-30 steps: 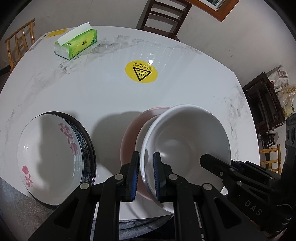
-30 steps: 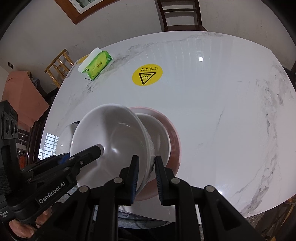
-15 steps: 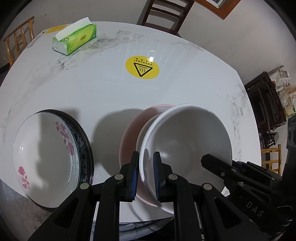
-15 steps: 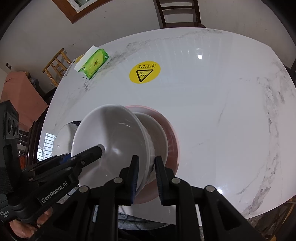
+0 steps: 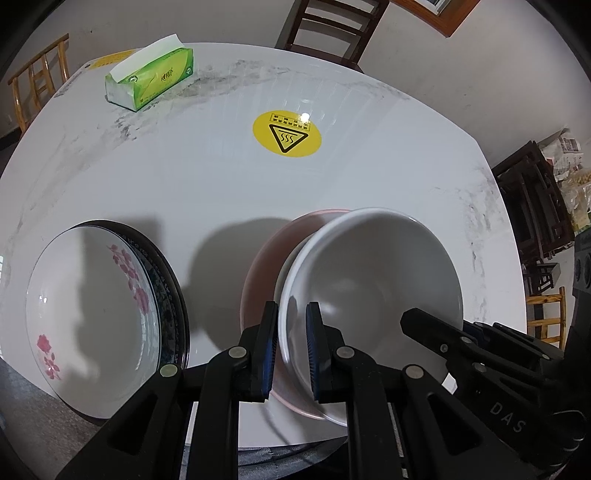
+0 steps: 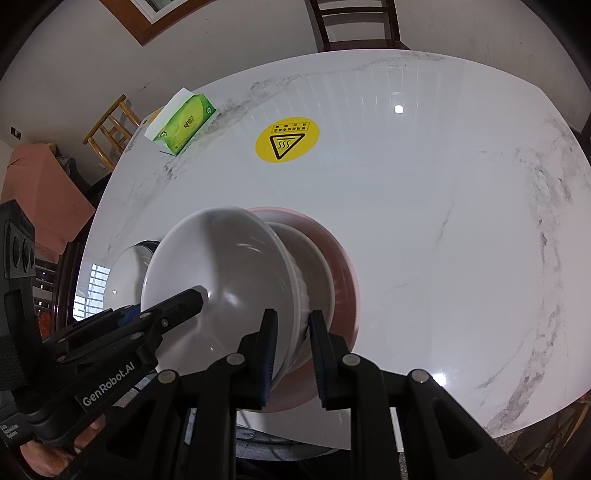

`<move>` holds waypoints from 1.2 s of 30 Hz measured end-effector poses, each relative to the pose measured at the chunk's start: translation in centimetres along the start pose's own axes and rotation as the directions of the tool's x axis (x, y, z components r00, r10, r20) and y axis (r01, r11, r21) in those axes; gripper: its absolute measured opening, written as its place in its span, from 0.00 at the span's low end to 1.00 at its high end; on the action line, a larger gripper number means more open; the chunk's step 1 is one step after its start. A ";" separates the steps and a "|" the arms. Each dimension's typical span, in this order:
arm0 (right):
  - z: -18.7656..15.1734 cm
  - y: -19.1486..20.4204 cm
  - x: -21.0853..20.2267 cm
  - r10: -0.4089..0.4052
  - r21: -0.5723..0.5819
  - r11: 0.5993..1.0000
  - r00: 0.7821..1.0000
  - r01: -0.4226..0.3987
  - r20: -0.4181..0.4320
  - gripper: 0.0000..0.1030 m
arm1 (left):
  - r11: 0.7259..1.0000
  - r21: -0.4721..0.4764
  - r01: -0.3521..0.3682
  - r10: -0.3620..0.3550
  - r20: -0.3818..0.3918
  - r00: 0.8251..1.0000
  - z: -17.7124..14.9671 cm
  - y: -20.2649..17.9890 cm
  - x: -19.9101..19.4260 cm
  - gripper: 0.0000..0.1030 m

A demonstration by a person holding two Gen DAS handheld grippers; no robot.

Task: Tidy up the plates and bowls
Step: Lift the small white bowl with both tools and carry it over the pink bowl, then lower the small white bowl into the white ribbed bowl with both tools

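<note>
A plain white bowl [image 5: 369, 280] [image 6: 229, 273] hangs tilted just above a second white bowl [image 6: 314, 258], which sits in a pink plate [image 5: 266, 266] [image 6: 343, 266]. My left gripper [image 5: 291, 308] is shut on the top bowl's left rim, one pad inside and one outside. My right gripper [image 6: 292, 315] is shut on the opposite rim in the same way. Each gripper also shows in the other's view: the right gripper [image 5: 410, 317] and the left gripper [image 6: 195, 295]. To the left, a white plate with pink flowers [image 5: 92, 302] [image 6: 125, 266] rests on a dark patterned plate [image 5: 173, 288].
The white marble table [image 5: 184, 177] carries a green tissue box [image 5: 155, 81] [image 6: 184, 123] at the far left and a yellow heat-warning sticker [image 5: 287, 133] [image 6: 287, 138] in the middle. Wooden chairs [image 5: 332, 26] stand behind the table. The stack sits near the table's front edge.
Both grippers keep the same hold on the white bowl. The views have shifted only slightly.
</note>
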State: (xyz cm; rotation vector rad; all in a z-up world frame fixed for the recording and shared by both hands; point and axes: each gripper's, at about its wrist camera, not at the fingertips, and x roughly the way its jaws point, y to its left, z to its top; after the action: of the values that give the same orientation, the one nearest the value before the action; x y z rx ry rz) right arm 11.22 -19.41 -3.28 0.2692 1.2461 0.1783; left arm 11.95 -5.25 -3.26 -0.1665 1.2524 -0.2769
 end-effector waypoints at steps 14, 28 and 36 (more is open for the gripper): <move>-0.1 -0.4 0.9 0.001 0.013 1.000 1.000 -0.001 -0.013 0.19 | 1.000 0.009 -0.021 0.021 0.006 1.000 0.4 -0.2 0.6 0.11; 0.0 -0.5 1.0 -0.006 0.015 1.000 1.000 0.006 -0.002 0.19 | 1.000 0.016 -0.012 0.012 0.009 1.000 0.4 -0.1 0.7 0.11; 0.1 -0.5 1.0 -0.012 0.015 1.000 1.000 0.012 0.001 0.20 | 1.000 0.013 -0.009 0.009 0.010 1.000 0.5 -0.1 0.7 0.11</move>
State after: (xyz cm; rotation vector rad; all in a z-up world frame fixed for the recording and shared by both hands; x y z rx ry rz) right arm 11.61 -19.63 -4.28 0.2744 1.2477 0.1589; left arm 12.63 -5.55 -3.68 -0.1509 1.2412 -0.2757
